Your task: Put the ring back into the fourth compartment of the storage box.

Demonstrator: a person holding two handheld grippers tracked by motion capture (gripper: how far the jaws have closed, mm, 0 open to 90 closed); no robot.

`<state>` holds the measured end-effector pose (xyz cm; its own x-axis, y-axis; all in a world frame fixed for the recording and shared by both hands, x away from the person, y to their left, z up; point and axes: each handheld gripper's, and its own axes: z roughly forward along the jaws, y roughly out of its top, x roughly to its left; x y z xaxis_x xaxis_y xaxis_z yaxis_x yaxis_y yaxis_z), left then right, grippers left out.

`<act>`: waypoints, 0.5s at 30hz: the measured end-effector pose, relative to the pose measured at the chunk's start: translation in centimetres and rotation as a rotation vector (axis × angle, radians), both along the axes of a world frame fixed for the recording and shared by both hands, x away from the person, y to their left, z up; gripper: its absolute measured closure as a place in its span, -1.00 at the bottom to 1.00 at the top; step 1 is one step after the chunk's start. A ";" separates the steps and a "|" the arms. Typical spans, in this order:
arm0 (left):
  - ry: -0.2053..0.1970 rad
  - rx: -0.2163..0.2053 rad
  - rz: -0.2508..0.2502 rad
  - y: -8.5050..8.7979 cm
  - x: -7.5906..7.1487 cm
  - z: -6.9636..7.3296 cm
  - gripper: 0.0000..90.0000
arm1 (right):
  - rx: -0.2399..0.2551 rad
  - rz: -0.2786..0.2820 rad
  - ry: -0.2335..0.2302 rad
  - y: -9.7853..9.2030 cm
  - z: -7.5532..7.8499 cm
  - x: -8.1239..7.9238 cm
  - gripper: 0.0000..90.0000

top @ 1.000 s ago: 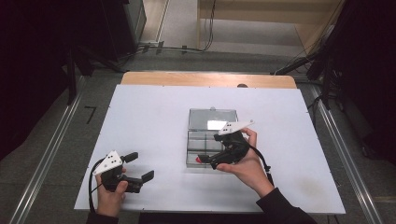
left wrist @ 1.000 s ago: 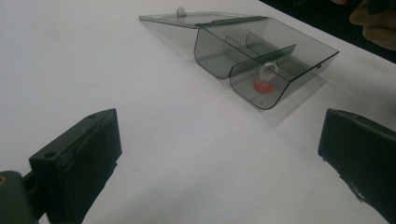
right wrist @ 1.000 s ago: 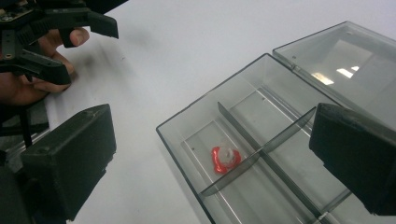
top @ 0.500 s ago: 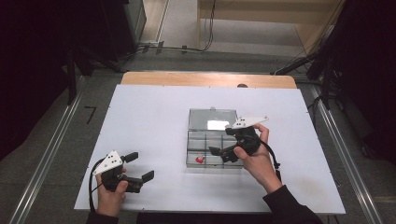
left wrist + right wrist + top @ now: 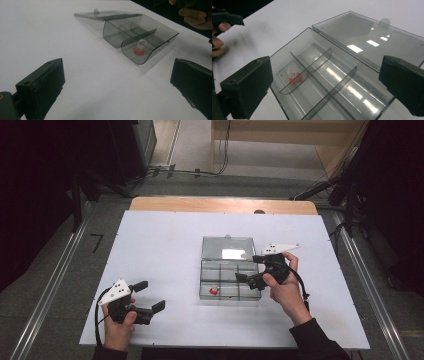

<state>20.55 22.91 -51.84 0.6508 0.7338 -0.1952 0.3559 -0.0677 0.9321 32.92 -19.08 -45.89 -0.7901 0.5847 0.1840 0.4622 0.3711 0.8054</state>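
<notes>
While the left gripper rests wide open and empty, the right gripper, equally open and empty, hovers over the compartment box; next move likely reaches the red piece.

The right gripper has drawn back from the box, rightward.

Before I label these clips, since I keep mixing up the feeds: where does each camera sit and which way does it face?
High view: fixed above the person's side, looking forward and down on the white table; both forearms, left gripper and right gripper show.
Left gripper view: rides the left gripper, looks between its open jaws across the table at the clear box.
Right gripper view: rides the right gripper, looks down into the box.
All share the box and its small red piece.
</notes>
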 end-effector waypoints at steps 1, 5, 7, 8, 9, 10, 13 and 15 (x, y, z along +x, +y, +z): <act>-0.003 -0.003 0.000 -0.1 0.0 0.2 -1.00 | 0.005 -0.006 0.002 -0.2 0.0 0.1 -1.00; 0.013 0.002 0.018 -0.5 0.4 0.8 -1.00 | 0.030 -0.008 0.000 -0.8 0.2 0.4 -1.00; 0.024 0.002 0.026 -0.6 0.7 0.8 -1.00 | 0.040 -0.011 0.000 -1.0 0.3 0.5 -1.00; 0.032 0.005 0.034 -0.6 0.9 0.8 -1.00 | 0.043 -0.015 0.002 -1.0 0.3 0.5 -1.00; 0.036 0.007 0.036 -0.7 1.1 0.8 -1.00 | 0.041 -0.026 0.001 -1.1 0.4 0.6 -1.00; 0.037 0.008 0.033 -0.7 1.3 0.9 -1.00 | 0.043 -0.033 0.004 -1.2 0.4 0.6 -1.00; 0.043 0.003 0.037 -0.7 1.7 1.2 -1.00 | 0.051 -0.008 0.034 -1.4 0.4 0.9 -1.00; 0.047 0.006 0.040 -0.7 1.9 1.4 -1.00 | 0.043 -0.030 0.028 -1.4 0.3 1.1 -1.00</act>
<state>22.47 22.17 -50.43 0.6116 0.7600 -0.2202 0.4014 -0.0582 0.9141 34.01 -20.44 -45.59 -0.7667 0.5988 0.2314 0.4952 0.3224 0.8067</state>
